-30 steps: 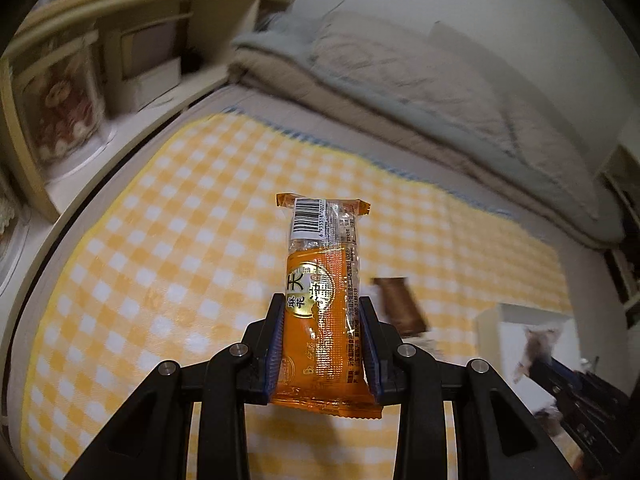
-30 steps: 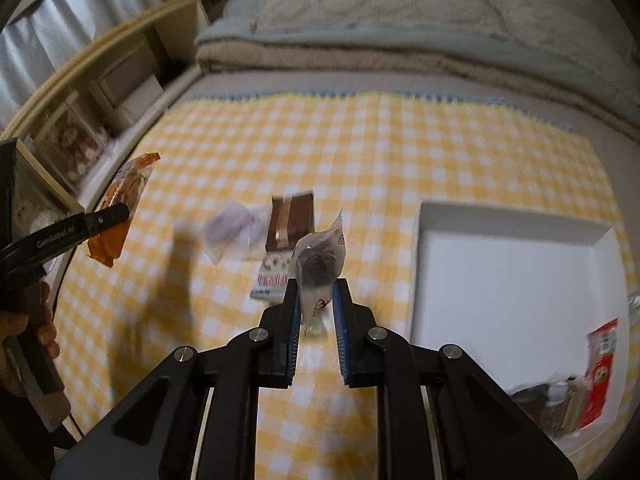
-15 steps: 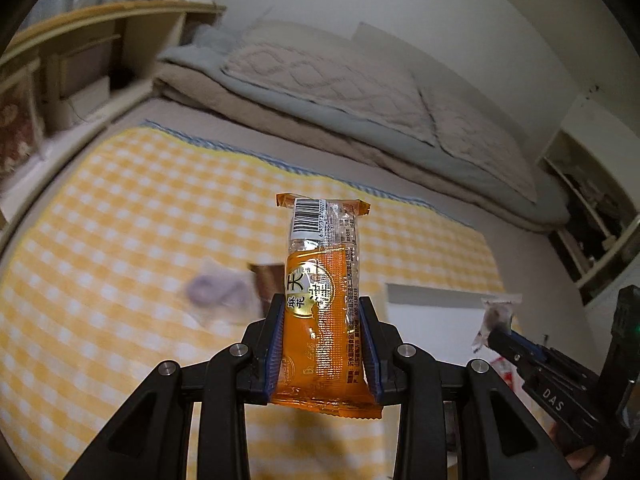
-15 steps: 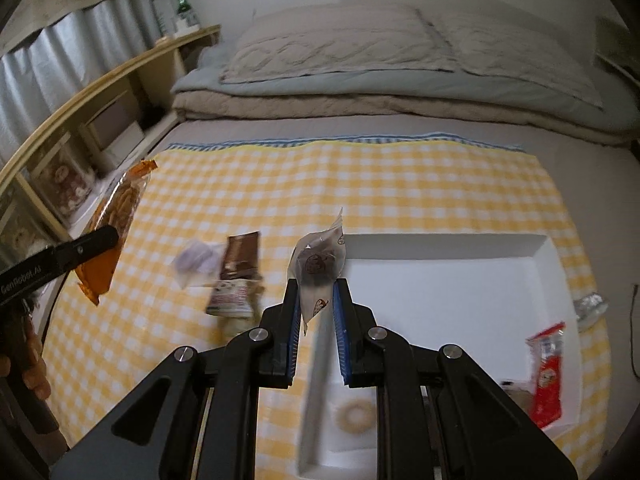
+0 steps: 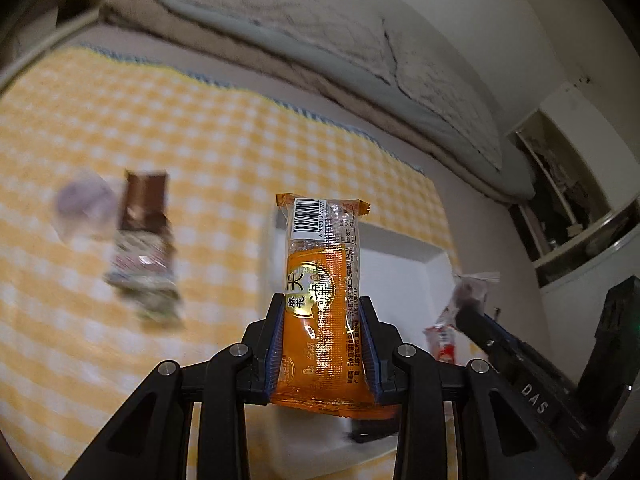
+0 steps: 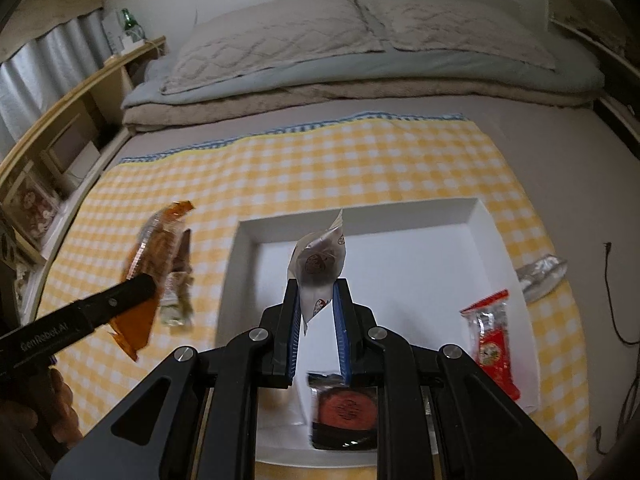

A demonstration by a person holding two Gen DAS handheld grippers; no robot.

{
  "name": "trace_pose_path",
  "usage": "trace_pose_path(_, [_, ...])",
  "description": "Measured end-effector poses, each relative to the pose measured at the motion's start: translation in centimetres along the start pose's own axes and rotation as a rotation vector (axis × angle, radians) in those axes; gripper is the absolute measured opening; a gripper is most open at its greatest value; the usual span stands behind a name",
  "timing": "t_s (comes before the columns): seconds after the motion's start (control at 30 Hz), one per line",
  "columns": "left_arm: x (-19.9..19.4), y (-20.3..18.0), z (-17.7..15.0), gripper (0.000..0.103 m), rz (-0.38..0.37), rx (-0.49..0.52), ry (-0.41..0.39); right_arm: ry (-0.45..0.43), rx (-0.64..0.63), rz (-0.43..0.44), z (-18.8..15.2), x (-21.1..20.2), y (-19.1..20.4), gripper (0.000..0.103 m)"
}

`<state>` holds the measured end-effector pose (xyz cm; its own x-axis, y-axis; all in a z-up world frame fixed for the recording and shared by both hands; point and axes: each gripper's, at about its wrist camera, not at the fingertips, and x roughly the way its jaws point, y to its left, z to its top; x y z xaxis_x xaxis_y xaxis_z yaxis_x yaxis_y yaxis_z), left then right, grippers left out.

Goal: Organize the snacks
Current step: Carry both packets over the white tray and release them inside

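- Two grippers were in play, a left gripper [image 5: 323,332] and a right gripper [image 6: 316,316], each clamped on one snack.
- One orange packet [image 5: 322,300] and one small white packet [image 6: 320,268] were the held ones.
- One white tray [image 6: 494,240], with two snacks in it: a red packet [image 6: 492,332] and a dark round one [image 6: 345,412].
- One yellow checked cloth [image 6: 320,168].
- About three loose snacks on it: a brown bar [image 5: 145,200], a purplish one [image 5: 85,208], a pale wrapper [image 5: 144,280], all blurry.
- One silver wrapper [image 6: 540,270] beside the tray.
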<state>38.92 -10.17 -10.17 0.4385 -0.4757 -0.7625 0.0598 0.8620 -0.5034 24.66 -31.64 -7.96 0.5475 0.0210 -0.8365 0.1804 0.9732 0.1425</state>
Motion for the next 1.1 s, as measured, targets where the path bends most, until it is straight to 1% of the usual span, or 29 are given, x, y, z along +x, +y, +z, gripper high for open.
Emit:
trace_pose_path(0.03, [0.9,-0.6,0.4,0.034,-0.006,-0.01,0.009,0.003,0.003,-0.002,-0.1,0.1,-0.2,0.016])
trace_pose_path(0.1, [2.3,-1.2,0.1,0.034,-0.017,-0.021,0.03,0.008,0.007,-0.009,-0.1,0.2,-0.8,0.016])
trace_pose_path(0.27, [6.6,-1.2,1.1,0.034,0.013,-0.024,0.062,0.028,0.009,-0.018,-0.2,0.9,-1.3,0.016])
trace_pose_path(0.47, [10.1,-1.0,1.9,0.034,0.072,-0.017,0.058,0.08,-0.007,0.001,-0.6,2.6,-0.9,0.016])
trace_pose_path(0.57, [11.2,-1.1,2.0,0.035,0.088,0.012,0.034,0.114,-0.015,0.011,-0.8,3.6,-0.8,0.016])
trace_pose_path(0.63, [12.1,-1.3,2.0,0.037,0.097,0.047,0.03,0.131,-0.008,0.02,-0.9,4.3,-0.8,0.016])
trace_pose_path(0.67, [12.4,-1.3,2.2,0.038,0.111,0.068,0.027,0.138,-0.003,0.025,-0.9,4.5,-0.8,0.016])
trace_pose_path(0.73, [12.1,-1.2,2.1,0.047,0.105,0.095,0.028,0.154,0.009,0.035,-0.9,5.2,-1.0,0.016])
trace_pose_path(0.8, [12.2,-1.2,2.4,0.052,0.109,0.109,0.029,0.174,0.018,0.044,-1.0,5.9,-1.1,0.016])
trace_pose_path(0.9, [12.0,-0.9,2.6,0.054,0.112,0.125,0.037,0.199,0.017,0.05,-1.0,6.8,-0.9,0.016])
trace_pose_path(1.0, [11.7,-1.0,2.7,0.054,0.099,0.137,0.048,0.219,0.01,0.06,-1.0,7.5,-0.6,0.016])
trace_pose_path(1.1, [11.1,-1.1,2.7,0.059,0.117,0.171,0.053,0.226,0.005,0.064,-1.1,7.9,-0.4,0.016])
